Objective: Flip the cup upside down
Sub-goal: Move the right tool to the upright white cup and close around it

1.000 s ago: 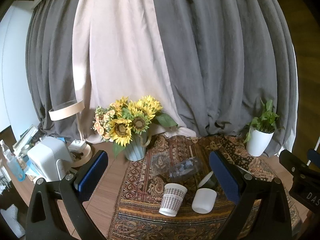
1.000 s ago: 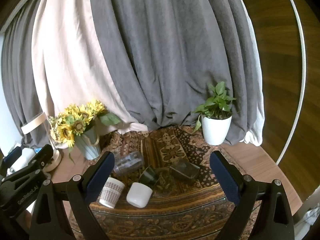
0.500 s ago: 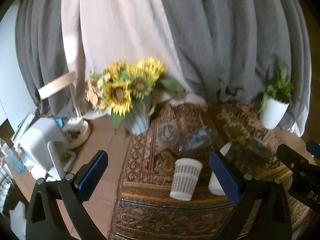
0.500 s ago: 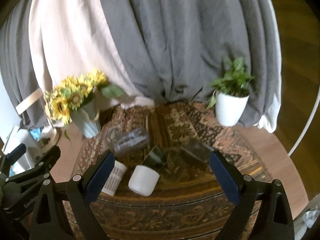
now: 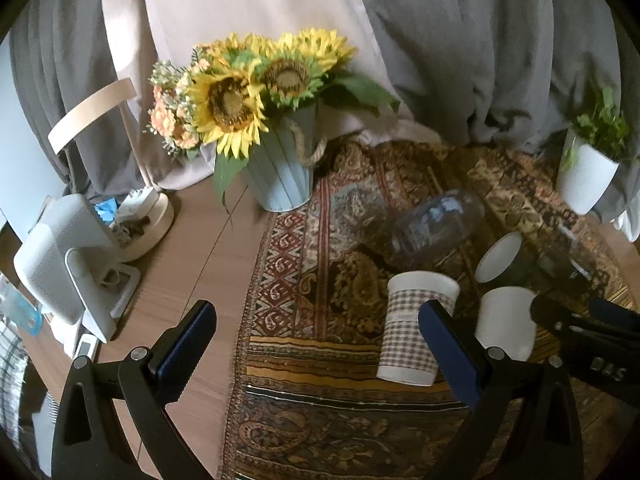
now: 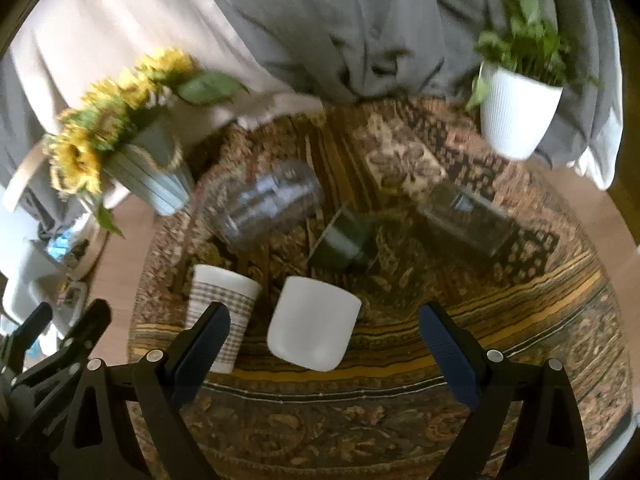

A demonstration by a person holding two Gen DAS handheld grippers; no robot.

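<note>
- Your white cup (image 6: 314, 322) stands mouth up on the patterned rug (image 6: 500, 320), just ahead of your right tongs (image 6: 324, 342), which are wide open and grip nothing
- In the left view that white cup (image 5: 506, 322) sits just right of the checked paper cup (image 5: 416, 330), also upright, the two near but apart
- Your left tongs (image 5: 316, 344) are spread wide and empty, with the checked paper cup right behind their right finger (image 5: 448, 352)
- Behind the two cups a clear glass jar (image 6: 264, 204) lies on its side, and a dark mug (image 6: 344, 240) lies tipped beside it
- A clear square glass (image 6: 466, 216) rests further right on the rug
- Sunflowers in a pale blue vase (image 5: 280, 176) stand at the rug's left edge on the wooden desk (image 5: 192, 264); a white potted plant (image 6: 516, 116) stands at the far right
</note>
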